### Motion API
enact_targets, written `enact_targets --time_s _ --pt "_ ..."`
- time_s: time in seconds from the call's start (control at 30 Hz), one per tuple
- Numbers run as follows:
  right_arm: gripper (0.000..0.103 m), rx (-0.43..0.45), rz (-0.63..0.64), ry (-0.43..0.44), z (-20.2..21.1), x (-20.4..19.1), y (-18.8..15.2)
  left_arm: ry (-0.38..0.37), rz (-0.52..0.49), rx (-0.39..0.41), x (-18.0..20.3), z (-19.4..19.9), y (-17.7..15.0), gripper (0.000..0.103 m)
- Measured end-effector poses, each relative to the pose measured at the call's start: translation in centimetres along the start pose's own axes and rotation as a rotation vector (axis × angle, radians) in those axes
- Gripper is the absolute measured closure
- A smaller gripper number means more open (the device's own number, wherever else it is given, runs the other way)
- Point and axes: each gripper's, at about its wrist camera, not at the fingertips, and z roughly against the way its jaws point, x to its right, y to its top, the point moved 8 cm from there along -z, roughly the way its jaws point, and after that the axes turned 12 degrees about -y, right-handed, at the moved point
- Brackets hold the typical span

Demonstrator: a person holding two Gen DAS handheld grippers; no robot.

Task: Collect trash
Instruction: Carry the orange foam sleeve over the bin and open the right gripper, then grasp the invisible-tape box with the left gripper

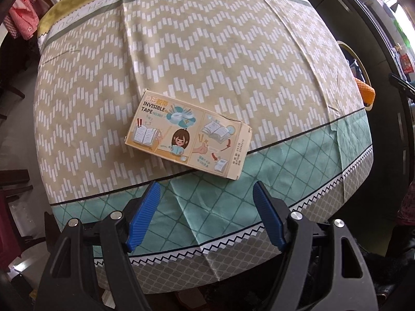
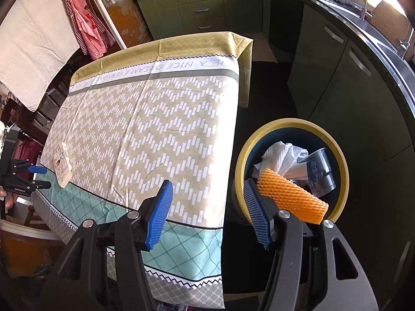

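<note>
Beige cloth with white zigzag bars covers the table [image 2: 160, 119], with a teal diamond band and a grey border along the near edge and a mustard strip with printed lettering at the far end. Dark green kitchen cabinets [image 2: 202, 7] stand beyond it. Beside the table's right edge, on the dark floor, sits a round bin [image 2: 334, 145] with a yellow rim; it holds a crumpled white paper towel [image 2: 282, 155], a clear plastic cup [image 2: 320, 173] lying on its side, and an orange foam net sleeve [image 2: 290, 194] that leans over the near rim.

On the cloth, near the teal band, lies a flat cardboard tape box [image 1: 189, 132] printed with cartoon pictures and the words INVISIBLE TAPE.

From its own wrist view, the left gripper [image 1: 207, 215] hangs over the near edge just short of the box, blue pads spread wide with only cloth between them. The right gripper [image 2: 207, 212] hovers at the table's right edge, its jaws apart and holding nothing; the orange sleeve lies just outside its right finger [image 2: 256, 212], and whether they touch I cannot tell.
</note>
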Motion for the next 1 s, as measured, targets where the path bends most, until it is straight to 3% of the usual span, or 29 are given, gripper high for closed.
enact_targets --time_s 0.23,0.57,0.87,1.0 --pt "0.046 -0.004 0.003 -0.006 0.1 0.3 -0.1 -0.058 0.093 0.02 -2.4 -0.5 1.4 0.033" --pt "0.046 -0.004 0.002 -0.01 0.2 0.4 -0.1 -0.068 0.132 0.016 -4.0 -1.1 3.5 0.033" --pt "0.046 -0.007 0.004 -0.017 0.5 0.8 -0.5 -0.03 0.013 0.034 0.0 -2.1 9.7 0.033" --pt "0.046 -0.013 -0.007 -0.023 0.6 1.5 -1.1 0.036 -0.066 0.0 2.8 -3.1 10.2 0.033"
